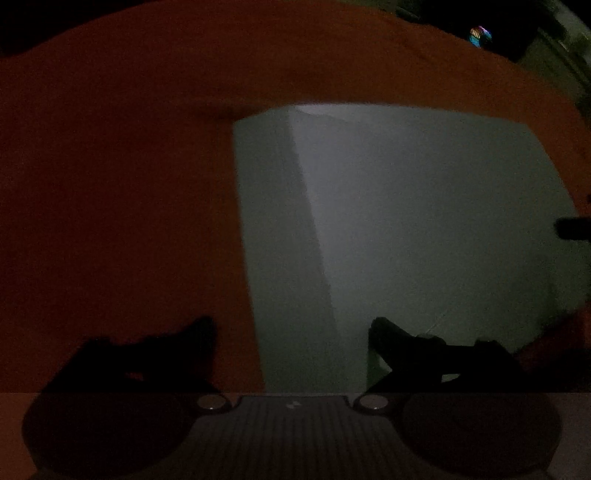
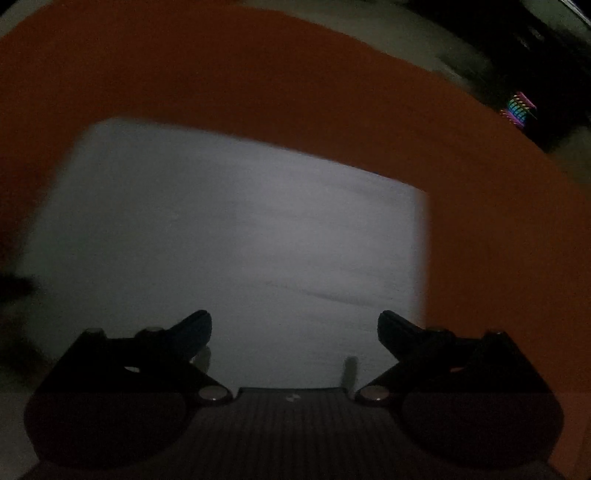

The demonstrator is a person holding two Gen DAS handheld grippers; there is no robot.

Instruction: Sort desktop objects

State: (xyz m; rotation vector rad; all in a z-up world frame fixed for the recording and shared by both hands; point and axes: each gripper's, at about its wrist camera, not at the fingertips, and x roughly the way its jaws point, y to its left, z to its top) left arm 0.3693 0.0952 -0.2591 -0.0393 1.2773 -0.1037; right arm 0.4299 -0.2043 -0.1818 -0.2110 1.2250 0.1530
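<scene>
The scene is very dark. A white sheet or flat board (image 1: 406,229) lies on an orange cloth (image 1: 110,184); it also shows in the right wrist view (image 2: 229,240) on the same orange cloth (image 2: 498,258). My left gripper (image 1: 291,332) is open and empty, hovering low over the sheet's left edge. My right gripper (image 2: 295,328) is open and empty over the sheet's near part. No small desktop objects are discernible on the sheet.
A small multicoloured glowing object (image 1: 479,36) sits past the cloth's far right edge, also in the right wrist view (image 2: 519,109). A dark shape (image 1: 574,227), perhaps the other gripper, pokes in at the right edge. Dark clutter lies at the far right.
</scene>
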